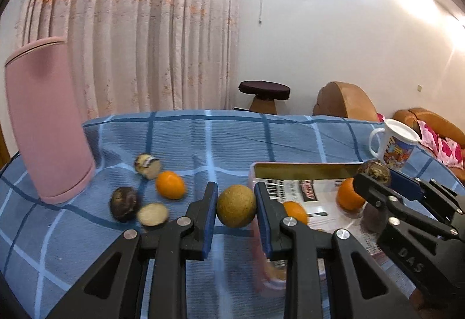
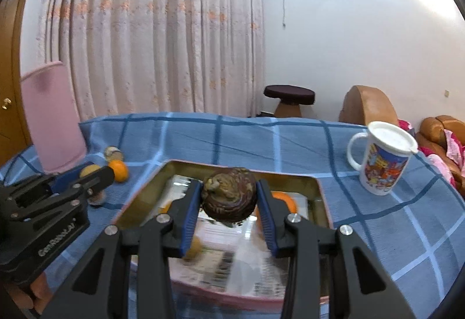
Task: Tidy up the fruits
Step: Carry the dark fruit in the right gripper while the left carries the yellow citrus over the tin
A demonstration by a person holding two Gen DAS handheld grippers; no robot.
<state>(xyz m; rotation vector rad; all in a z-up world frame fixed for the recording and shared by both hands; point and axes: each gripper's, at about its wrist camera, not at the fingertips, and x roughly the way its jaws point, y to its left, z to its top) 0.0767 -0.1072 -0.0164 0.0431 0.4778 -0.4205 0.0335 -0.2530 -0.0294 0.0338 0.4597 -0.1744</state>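
My left gripper (image 1: 236,204) is shut on a round tan fruit (image 1: 236,206), held above the blue checked cloth just left of the tray (image 1: 302,170). My right gripper (image 2: 229,197) is shut on a dark brown wrinkled fruit (image 2: 229,193), held over the paper-lined tray (image 2: 316,182). Oranges (image 1: 348,194) lie in the tray; one shows in the right wrist view (image 2: 286,198). On the cloth to the left lie an orange (image 1: 170,184), a dark whole fruit (image 1: 124,203) and two cut brown fruits (image 1: 153,215).
A tall pink container (image 1: 48,121) stands at the left of the table. A white lidded mug (image 2: 380,157) with a picture stands at the right. A stool (image 2: 289,98) and brown sofa (image 2: 369,107) are behind the table.
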